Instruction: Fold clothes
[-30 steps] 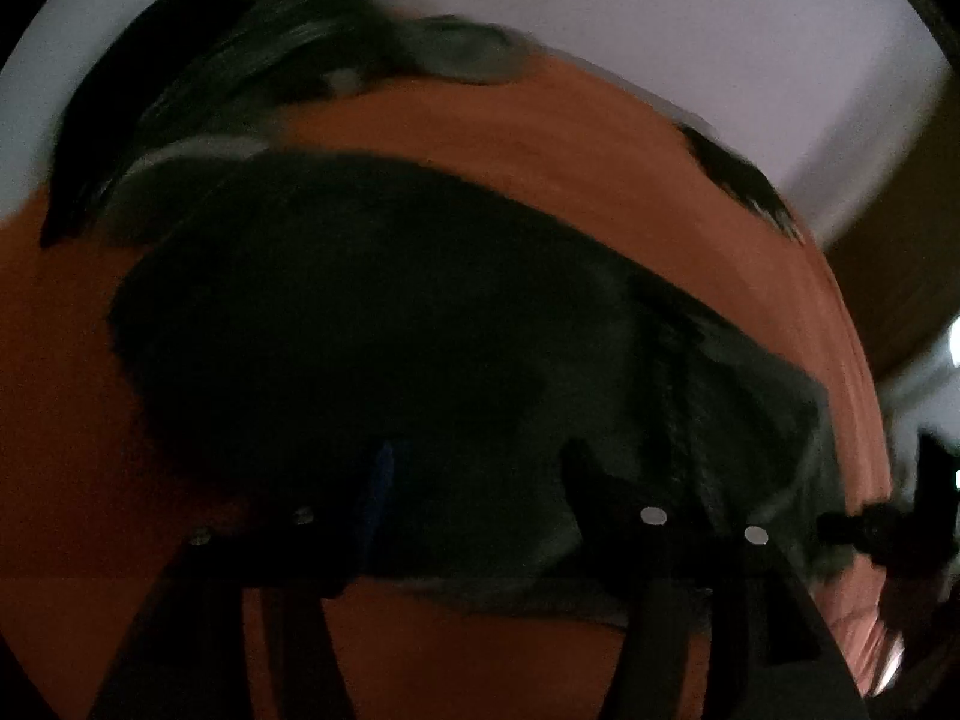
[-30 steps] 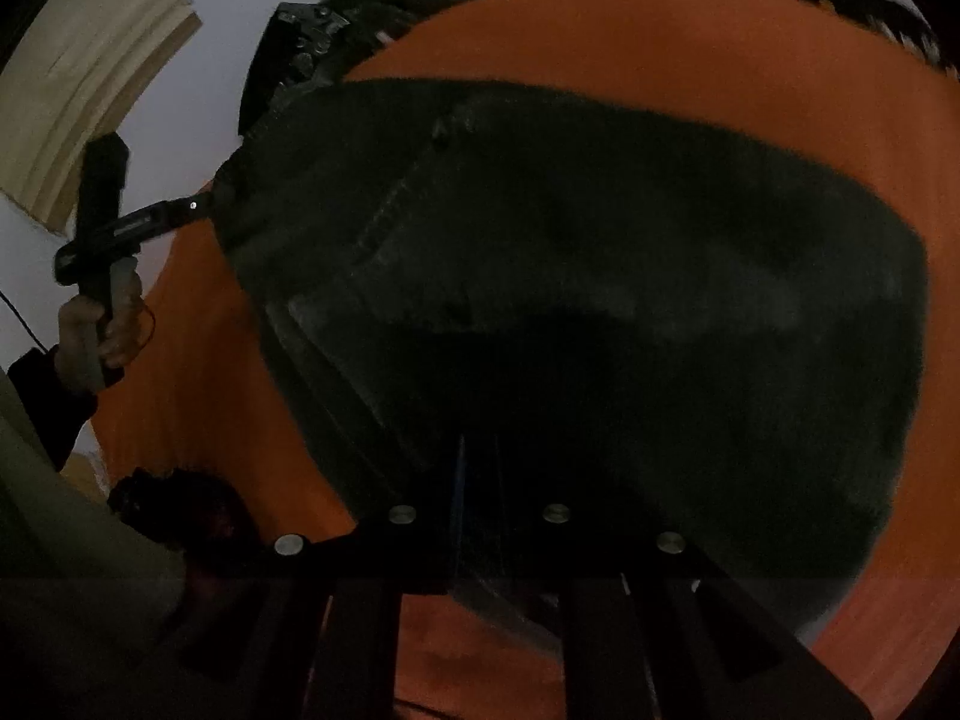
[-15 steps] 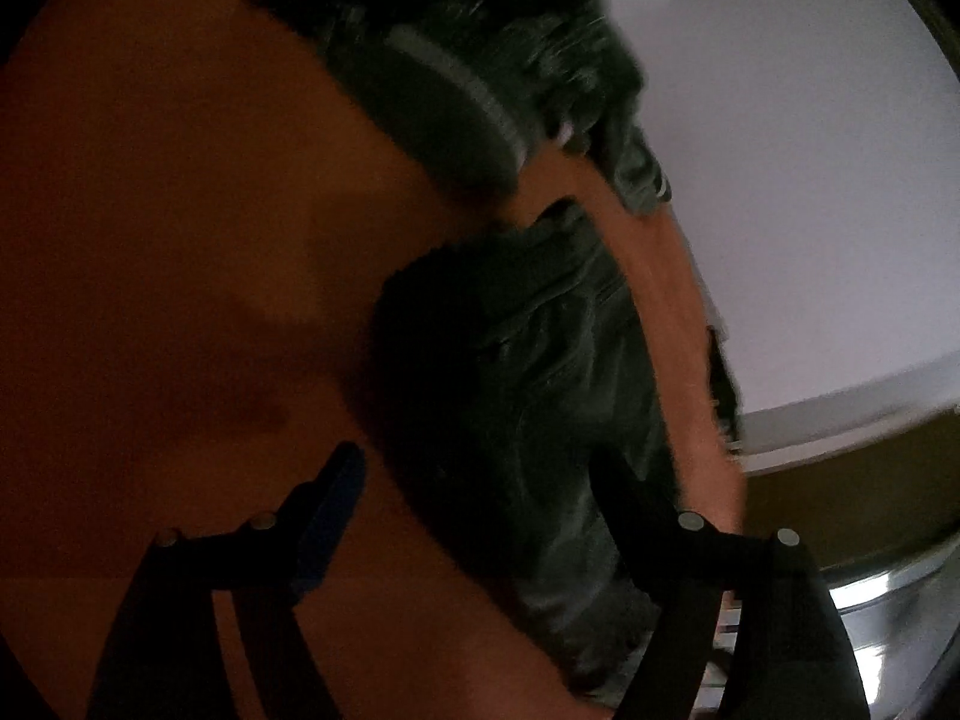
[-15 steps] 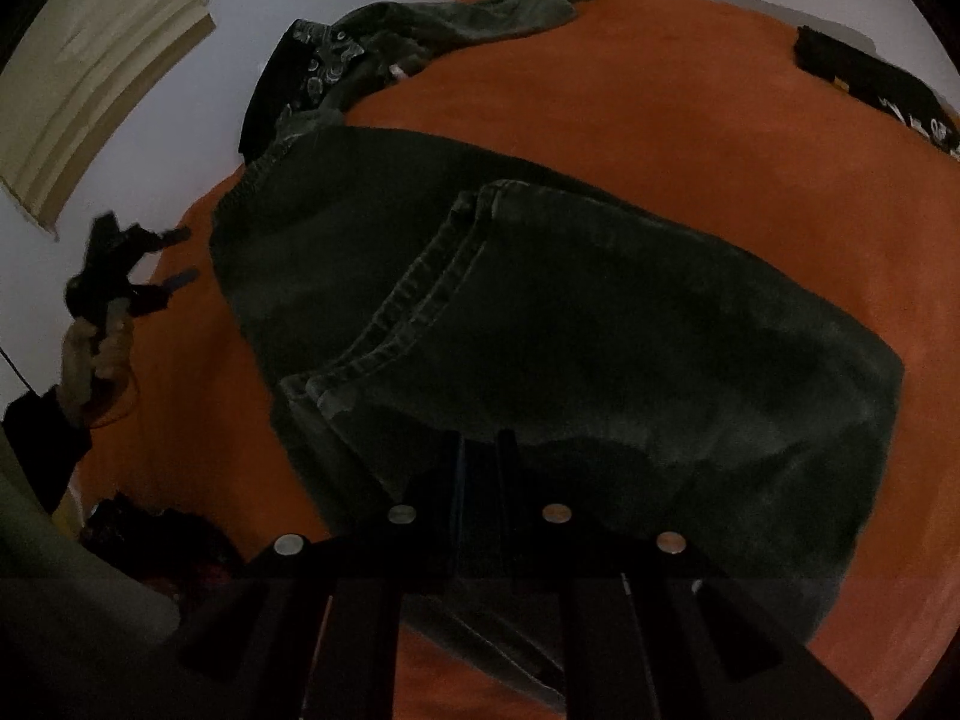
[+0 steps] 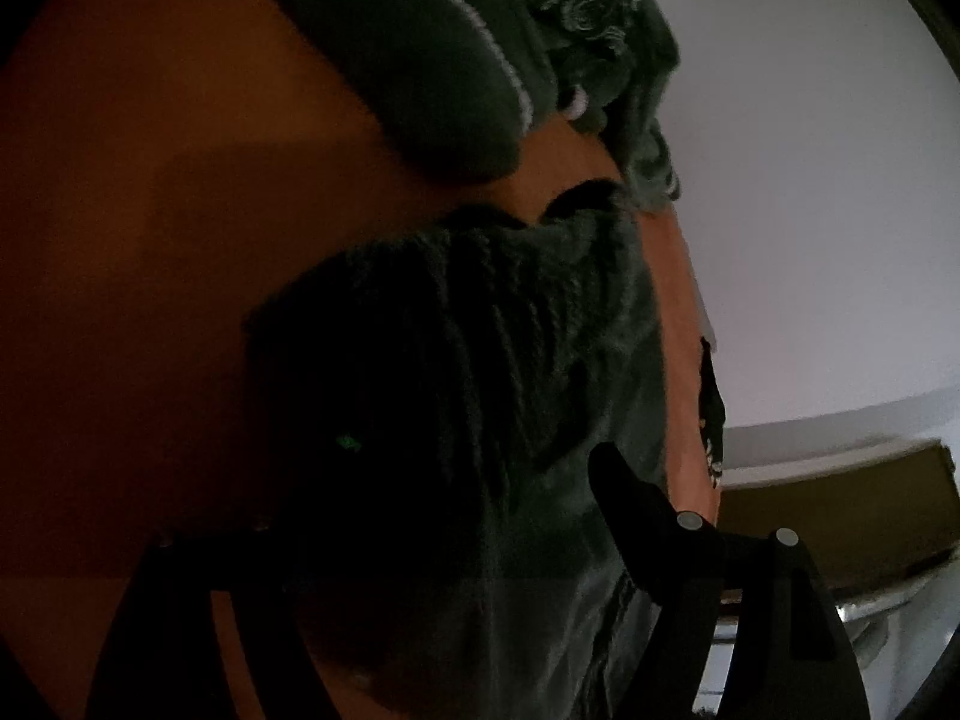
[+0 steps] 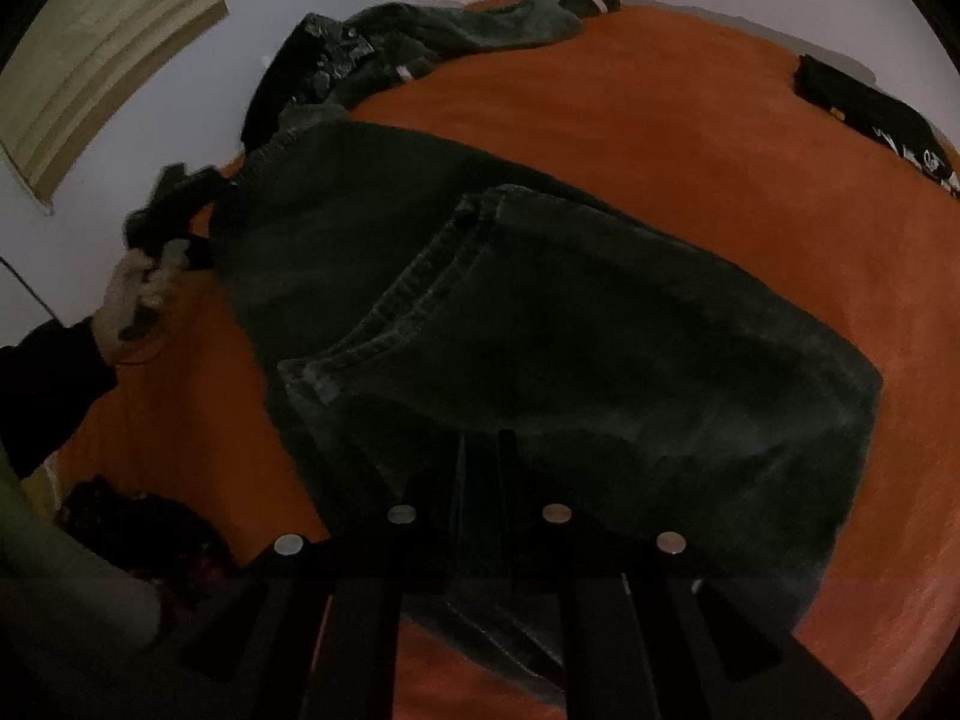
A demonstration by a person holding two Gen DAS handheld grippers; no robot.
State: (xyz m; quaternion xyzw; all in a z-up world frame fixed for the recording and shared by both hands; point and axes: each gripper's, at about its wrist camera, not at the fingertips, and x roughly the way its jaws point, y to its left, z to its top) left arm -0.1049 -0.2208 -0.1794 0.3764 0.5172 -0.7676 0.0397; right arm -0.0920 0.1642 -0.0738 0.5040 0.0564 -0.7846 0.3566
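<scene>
An orange bedspread [image 6: 690, 138] fills most of both views and everything else can be placed from it. Spread across its middle lies a pair of dark green jeans [image 6: 600, 348], doubled over so one stitched hem edge sits on top of the lower layer. At the bedspread's far edge a heap of other dark clothes [image 6: 420, 42] waits, and at its far right corner lies a black garment [image 6: 870, 114] with white lettering too small and warped to read; no other brand or label is legible. The right gripper [image 6: 480, 462] has its fingers drawn together at the near edge of the jeans, apparently pinching the cloth, though the dark fabric hides the contact. The left gripper [image 5: 456, 480] stands with its fingers spread wide over the jeans' waist end near the bedspread's left edge, cloth below the gap but nothing clamped; in the right wrist view the person's hand [image 6: 135, 294] holding it is blurred. The risk from here is judged as follows: if the left fingers close on only the top layer, or the right pinch slips, the fold would skew and the layers bunch.
</scene>
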